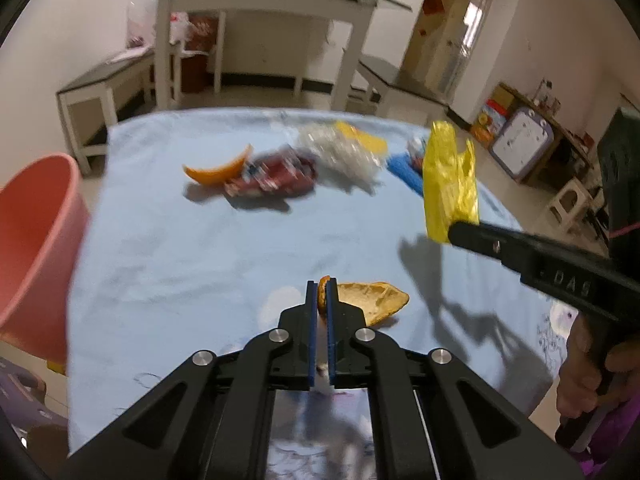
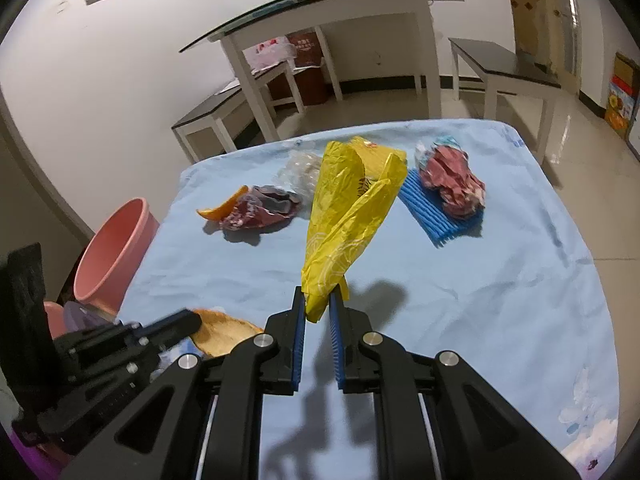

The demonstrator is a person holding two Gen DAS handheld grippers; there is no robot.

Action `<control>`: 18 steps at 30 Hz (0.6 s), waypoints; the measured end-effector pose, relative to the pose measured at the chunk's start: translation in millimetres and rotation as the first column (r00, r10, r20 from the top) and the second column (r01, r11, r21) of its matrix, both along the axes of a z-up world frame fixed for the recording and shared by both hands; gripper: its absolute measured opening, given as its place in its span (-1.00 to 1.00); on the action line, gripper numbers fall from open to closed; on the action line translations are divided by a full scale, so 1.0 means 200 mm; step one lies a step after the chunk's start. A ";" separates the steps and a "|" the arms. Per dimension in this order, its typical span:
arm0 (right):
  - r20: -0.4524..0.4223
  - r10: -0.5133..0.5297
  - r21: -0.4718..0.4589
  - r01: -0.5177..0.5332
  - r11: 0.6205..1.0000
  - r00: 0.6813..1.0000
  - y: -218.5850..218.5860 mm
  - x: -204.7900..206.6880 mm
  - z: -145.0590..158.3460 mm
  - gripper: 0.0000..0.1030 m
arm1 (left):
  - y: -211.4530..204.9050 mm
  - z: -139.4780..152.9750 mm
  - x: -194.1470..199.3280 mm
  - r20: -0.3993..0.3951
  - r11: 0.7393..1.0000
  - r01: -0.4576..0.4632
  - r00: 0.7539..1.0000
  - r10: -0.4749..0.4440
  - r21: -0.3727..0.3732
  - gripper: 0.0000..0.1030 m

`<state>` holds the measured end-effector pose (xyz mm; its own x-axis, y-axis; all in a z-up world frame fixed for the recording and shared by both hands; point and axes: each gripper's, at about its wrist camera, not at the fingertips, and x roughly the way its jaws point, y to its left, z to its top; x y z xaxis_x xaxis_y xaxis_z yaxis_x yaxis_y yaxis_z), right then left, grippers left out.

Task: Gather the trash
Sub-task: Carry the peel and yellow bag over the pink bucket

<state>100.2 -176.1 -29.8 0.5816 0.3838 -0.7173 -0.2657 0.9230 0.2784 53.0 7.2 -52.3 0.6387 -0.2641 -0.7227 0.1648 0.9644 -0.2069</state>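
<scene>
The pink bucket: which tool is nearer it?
Left. The left tool, pinching a peel, is near the bucket; the right tool, holding a yellow bag, is farther.

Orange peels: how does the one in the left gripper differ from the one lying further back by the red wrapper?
The near peel is pinched at its edge by the left gripper; the far peel lies free on the blue cloth. The near peel shows its pale inner side, broad and flat; the far peel is a narrow, bright orange crescent touching the red wrapper. Both are fruit peel.

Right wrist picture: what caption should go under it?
Right gripper lifts a yellow plastic bag above the blue tablecloth.
</scene>
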 end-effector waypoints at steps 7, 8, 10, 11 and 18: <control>0.034 0.075 -0.008 -0.075 0.997 0.997 0.14 -0.01 0.06 -0.79 | 0.18 0.16 -0.05 0.106 0.994 -0.108 0.989 0.107 0.006 -0.93; 0.040 0.088 -0.008 -0.088 0.996 0.995 0.17 -0.01 0.07 -0.79 | 0.20 0.18 -0.05 0.116 0.992 -0.124 0.986 0.122 0.004 -0.93; 0.051 0.113 -0.009 -0.112 0.994 0.992 0.22 -0.01 0.09 -0.79 | 0.27 0.22 -0.08 0.139 0.987 -0.161 0.977 0.159 0.005 -0.94; 0.057 0.128 -0.009 -0.127 0.992 0.990 0.26 0.00 0.11 -0.79 | 0.30 0.24 -0.08 0.150 0.984 -0.181 0.973 0.178 0.005 -0.93; 0.090 0.247 -0.018 -0.247 0.969 0.965 0.52 0.02 0.17 -0.79 | 0.54 0.34 -0.15 0.205 0.949 -0.314 0.929 0.307 0.003 -0.94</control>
